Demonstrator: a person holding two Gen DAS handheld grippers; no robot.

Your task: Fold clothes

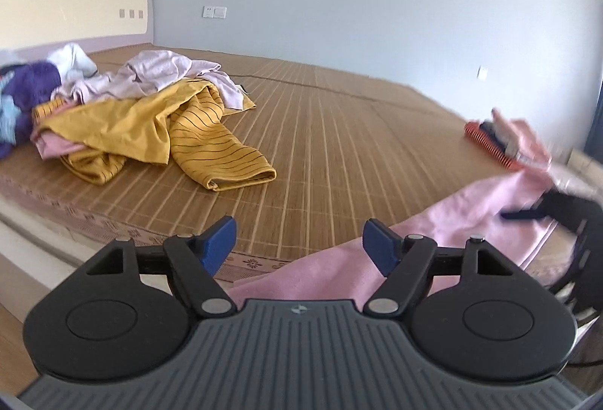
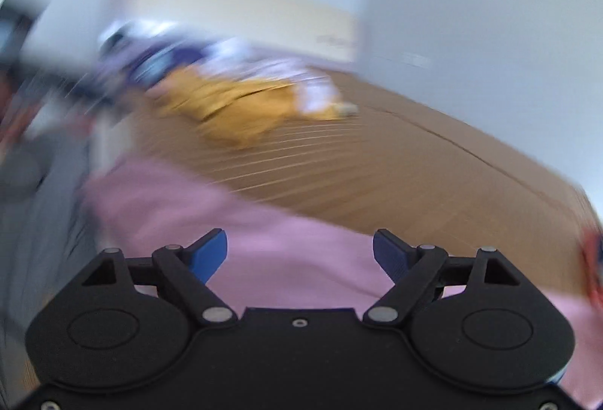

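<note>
A pink garment lies over the near right corner of the bed's bamboo mat. My left gripper is open and empty, just above the garment's near edge. My right gripper shows blurred in the left wrist view, over the pink cloth; whether it touches it I cannot tell. In the blurred right wrist view my right gripper is open, with the pink garment under and between its fingers. A yellow striped garment lies on a pile of clothes at the left.
The pile holds lilac, white and purple clothes near the headboard. A red comb-like object lies at the bed's right edge. Wood floor is below left.
</note>
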